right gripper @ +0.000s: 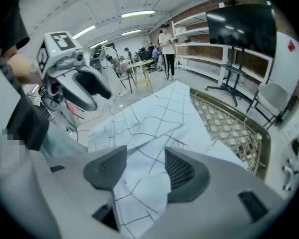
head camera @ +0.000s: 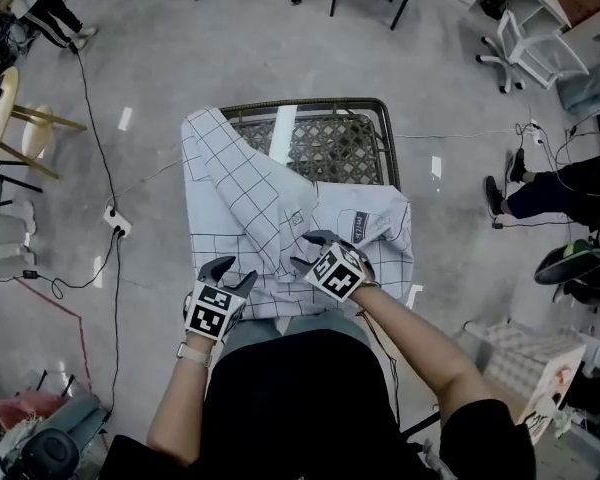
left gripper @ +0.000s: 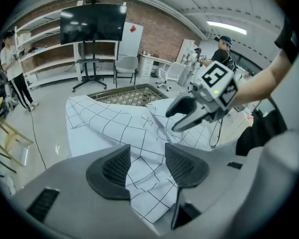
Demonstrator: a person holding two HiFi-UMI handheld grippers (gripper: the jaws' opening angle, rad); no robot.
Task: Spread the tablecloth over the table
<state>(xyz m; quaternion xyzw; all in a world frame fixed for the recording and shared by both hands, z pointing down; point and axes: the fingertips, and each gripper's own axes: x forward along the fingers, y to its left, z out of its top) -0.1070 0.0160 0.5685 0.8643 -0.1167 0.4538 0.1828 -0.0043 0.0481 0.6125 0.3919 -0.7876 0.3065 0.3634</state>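
Nearest, at the near edge of the table, the left gripper points down at the cloth. Its jaws stand well apart. In the left gripper view a fold of cloth lies in the gap, but the pads do not press on it, so it holds nothing.

Just to the right and a little farther, the right gripper is also over the cloth. Its jaws are wide apart as well. In the right gripper view a loose edge of cloth passes between them and is not pinched.

The white tablecloth with a thin black grid pattern lies bunched on the near and left parts of the table. It hangs over the near edge, and one long folded band runs from the far left corner toward the grippers.

The table with a dark metal frame and a lattice top is bare at its far right part.

Beyond it is the grey concrete floor. A black cable runs on it at the left to a white power strip. A wooden stool is at the far left, and a white office chair at the far right.
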